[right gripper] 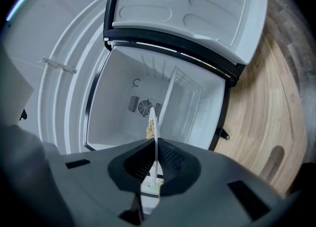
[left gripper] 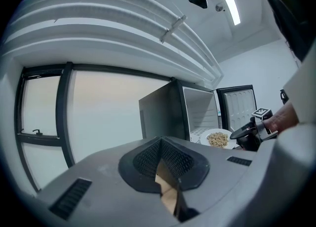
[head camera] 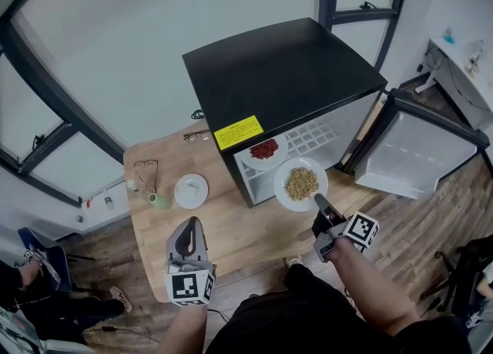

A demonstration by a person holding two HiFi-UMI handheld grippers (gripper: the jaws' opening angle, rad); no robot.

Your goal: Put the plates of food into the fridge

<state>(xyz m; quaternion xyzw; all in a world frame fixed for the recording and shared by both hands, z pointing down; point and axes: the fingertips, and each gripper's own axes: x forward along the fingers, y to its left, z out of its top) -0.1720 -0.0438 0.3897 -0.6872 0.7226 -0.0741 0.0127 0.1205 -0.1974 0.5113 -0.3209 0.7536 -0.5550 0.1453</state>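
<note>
A white plate of tan grains (head camera: 301, 184) hangs in front of the open black fridge (head camera: 285, 75), with my right gripper (head camera: 318, 200) shut on its near rim. In the right gripper view the plate (right gripper: 152, 122) is edge-on between the pads, facing the fridge's white inside (right gripper: 128, 88). A second plate with red food (head camera: 264, 150) lies at the front of the fridge's wire shelf (head camera: 312, 137). My left gripper (head camera: 190, 225) hovers over the table's near edge, shut and holding nothing. The left gripper view shows the grain plate (left gripper: 217, 138) far off by the fridge.
The fridge door (head camera: 420, 152) swings wide open to the right. On the wooden table (head camera: 231, 229) stand an empty white saucer (head camera: 191, 190), a green cup (head camera: 158, 201) and a pair of glasses (head camera: 146, 168). A window wall lies behind the table.
</note>
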